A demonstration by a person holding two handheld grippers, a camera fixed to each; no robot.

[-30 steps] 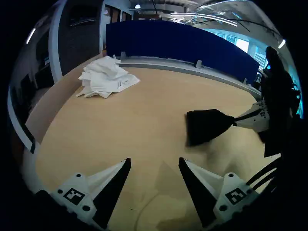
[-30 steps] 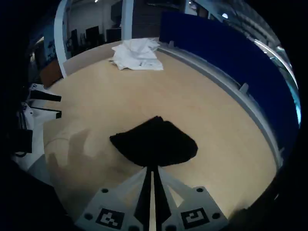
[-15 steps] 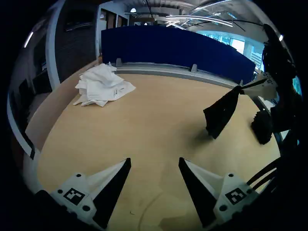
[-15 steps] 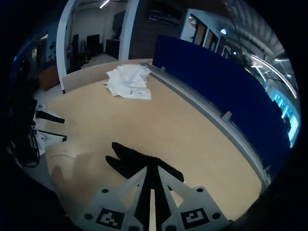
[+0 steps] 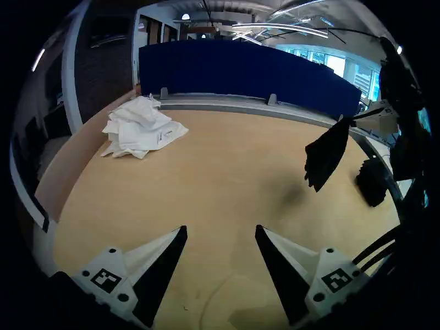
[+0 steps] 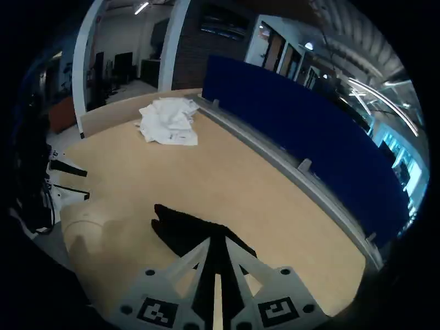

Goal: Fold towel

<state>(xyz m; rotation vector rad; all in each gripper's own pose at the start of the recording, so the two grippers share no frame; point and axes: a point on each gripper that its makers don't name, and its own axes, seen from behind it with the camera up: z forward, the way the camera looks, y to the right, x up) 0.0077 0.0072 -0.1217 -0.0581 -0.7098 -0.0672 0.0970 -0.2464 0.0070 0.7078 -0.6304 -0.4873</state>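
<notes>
Left gripper view, near to far
Item 1: left tool (image 5: 220, 226), one, fingers spread wide, holding nothing, over the desk (image 5: 220, 165)
Item 2: black towel (image 5: 325, 157), one, hanging from the right tool (image 5: 342, 117), whose fingers were pressed together on an upper corner; lower end appeared just clear of the desk, shadow beneath
Item 3: dark lump (image 5: 374, 181), one, at the desk's right edge; too unclear to name
Item 4: white cloth heap (image 5: 140, 127), one, pieces uncountable, far left, well apart from the towel
Item 5: blue partition (image 5: 242, 69), one, along the desk's far edge

Right gripper view: right tool (image 6: 215, 242) closed on the black towel (image 6: 181, 228), which draped below its tips; left tool (image 6: 77, 180) off to the side

Handling, judged: towel soft, light, limp, not fragile; it would sag and twist from a single pinch. Best hold: the free corner on the same edge as the one gripped, taken by the left tool, so the cloth could be spread flat before folding
</notes>
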